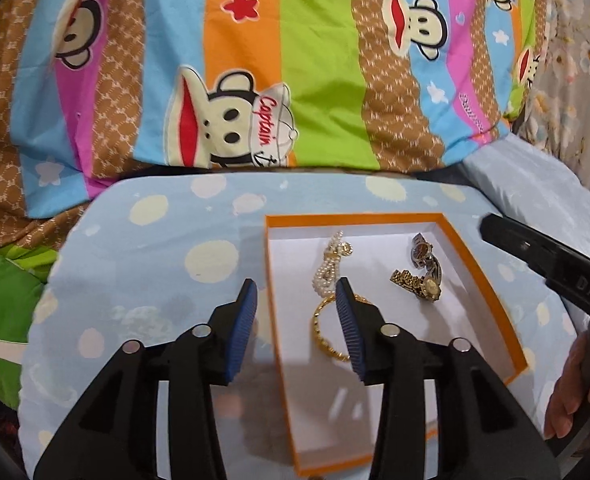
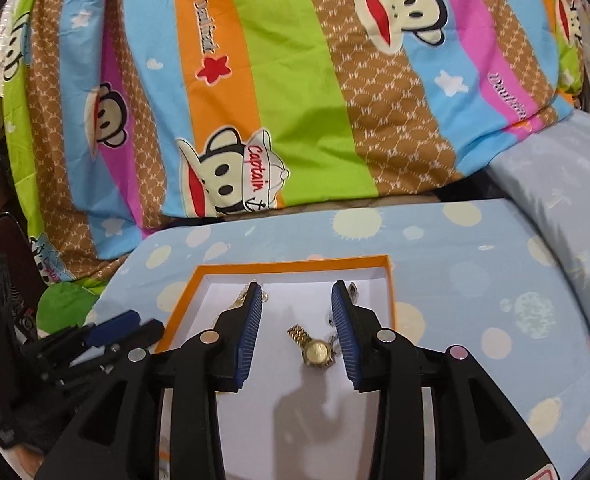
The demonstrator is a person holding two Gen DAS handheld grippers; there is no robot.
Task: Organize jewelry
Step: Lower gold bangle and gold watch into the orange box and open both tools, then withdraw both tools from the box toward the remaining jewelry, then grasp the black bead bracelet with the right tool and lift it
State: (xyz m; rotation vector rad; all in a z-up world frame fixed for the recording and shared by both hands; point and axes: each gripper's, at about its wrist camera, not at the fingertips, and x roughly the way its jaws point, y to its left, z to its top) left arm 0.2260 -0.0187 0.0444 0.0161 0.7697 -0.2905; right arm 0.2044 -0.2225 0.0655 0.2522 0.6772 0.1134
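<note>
Resting on the spotted blue cushion (image 1: 155,264) in front of the striped monkey blanket (image 1: 255,60), the orange box (image 1: 491,284) already holds all the jewelry in view, so the step in hand looks like tidying pieces inside it rather than fetching more. Both tools hang above the box with fingers apart and nothing between them: the left gripper (image 1: 297,320) straddles the box's left wall, the right gripper (image 2: 297,332) sits over the white floor.

The gold bangle (image 1: 325,332) lies partly behind the left gripper's right finger, with the pearl string (image 1: 329,264) just beyond it, the two touching or nearly so. Two watches lie to the right: the gold watch (image 2: 315,350) is framed between the right gripper's fingers, and the dark watch (image 1: 423,250) lies right against it, its strap seemingly overlapping.

To do this well, I judge the right gripper should descend straight and close across the gold watch's case, not its loose bracelet, which would likely slip or drag the neighbour along. The left gripper would do best to shift inward, clear of the wall, before reaching for the bangle, and pinch its rim from above.
</note>
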